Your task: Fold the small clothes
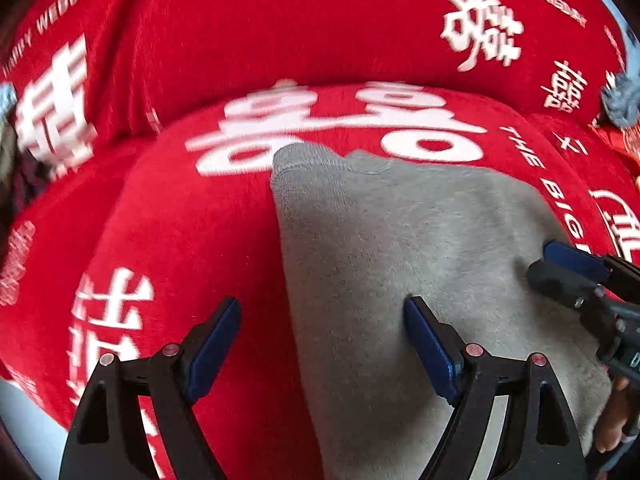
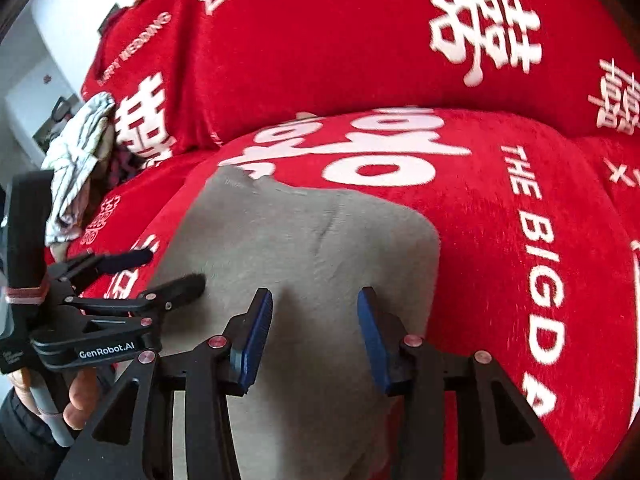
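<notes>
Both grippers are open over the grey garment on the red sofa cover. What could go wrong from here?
1. The left gripper straddles the grey garment's left edge, one finger over the red sofa cover; closing may pinch the cover too.
2. The right gripper hovers mid-cloth, so it may bunch the garment rather than catch an edge.
3. The grippers sit close together and could collide.

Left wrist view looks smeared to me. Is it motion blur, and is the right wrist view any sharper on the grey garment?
Left wrist view: the white lettering on the red cover is streaked sideways, motion blur; the grey garment reads soft. Right wrist view: lettering crisper, only mildly blurred, and a crease in the grey garment shows. Both views: strong fisheye bending, even light, no glare.
</notes>
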Motion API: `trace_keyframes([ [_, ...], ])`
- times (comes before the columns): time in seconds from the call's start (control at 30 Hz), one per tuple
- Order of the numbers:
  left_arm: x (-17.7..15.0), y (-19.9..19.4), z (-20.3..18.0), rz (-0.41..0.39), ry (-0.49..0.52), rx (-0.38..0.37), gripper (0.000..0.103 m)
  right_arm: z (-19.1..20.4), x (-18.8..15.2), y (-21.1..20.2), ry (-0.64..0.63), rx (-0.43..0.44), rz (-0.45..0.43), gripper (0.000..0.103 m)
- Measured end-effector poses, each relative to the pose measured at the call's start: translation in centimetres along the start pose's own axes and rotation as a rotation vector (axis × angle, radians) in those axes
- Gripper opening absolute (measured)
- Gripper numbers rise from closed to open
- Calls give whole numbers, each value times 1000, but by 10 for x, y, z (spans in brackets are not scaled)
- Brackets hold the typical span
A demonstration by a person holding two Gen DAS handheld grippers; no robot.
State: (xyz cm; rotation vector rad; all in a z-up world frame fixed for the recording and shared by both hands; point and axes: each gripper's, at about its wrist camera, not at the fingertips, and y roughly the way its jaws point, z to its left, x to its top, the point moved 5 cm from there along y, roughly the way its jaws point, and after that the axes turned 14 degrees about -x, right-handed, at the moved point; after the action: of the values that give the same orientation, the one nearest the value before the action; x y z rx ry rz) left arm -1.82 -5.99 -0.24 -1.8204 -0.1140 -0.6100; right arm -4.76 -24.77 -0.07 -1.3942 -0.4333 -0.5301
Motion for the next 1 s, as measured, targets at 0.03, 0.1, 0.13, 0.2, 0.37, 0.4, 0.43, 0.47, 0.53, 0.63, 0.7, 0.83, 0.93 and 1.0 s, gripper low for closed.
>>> trace_keyframes([
  [0.03,1,4,3,0,-12,-20,85,-2,2,5,9,-5,2,47],
  [0.1,1,9,5,-5,-19,-36,86,-10,5,15,24,-11,13,48],
  [0.13,1,12,5,-8,-15,-34,86,-12,6,18,30,-3,18,48],
  [0.2,2,11,5,-11,-18,-42,86,-13,8,20,25,-3,23,48],
  [0.37,-6,-15,-4,-62,24,-9,86,-4,-1,-10,-36,-50,-24,48],
  [0.4,-10,-22,-8,-76,45,-4,86,1,-8,-24,-63,-47,-50,48],
  [0.43,-17,-30,-13,-92,71,1,86,6,-13,-33,-86,-43,-69,48],
  [0.47,-22,-35,-16,-99,84,3,86,10,-20,-42,-108,-41,-86,48],
  [0.53,-35,-45,-22,-112,103,8,86,20,-35,-60,-143,-24,-114,48],
  [0.63,-52,-53,-26,-121,114,6,86,36,-58,-79,-187,15,-137,48],
  [0.7,-62,-55,-26,-123,126,34,86,41,-69,-83,-200,17,-144,48],
  [0.83,-76,-58,-18,-127,114,24,86,41,-87,-75,-192,9,-120,48],
  [0.93,-83,-57,-14,-127,107,9,86,32,-94,-68,-161,2,-101,48],
  [1.0,-86,-54,-14,-129,109,5,86,28,-99,-66,-147,9,-102,48],
])
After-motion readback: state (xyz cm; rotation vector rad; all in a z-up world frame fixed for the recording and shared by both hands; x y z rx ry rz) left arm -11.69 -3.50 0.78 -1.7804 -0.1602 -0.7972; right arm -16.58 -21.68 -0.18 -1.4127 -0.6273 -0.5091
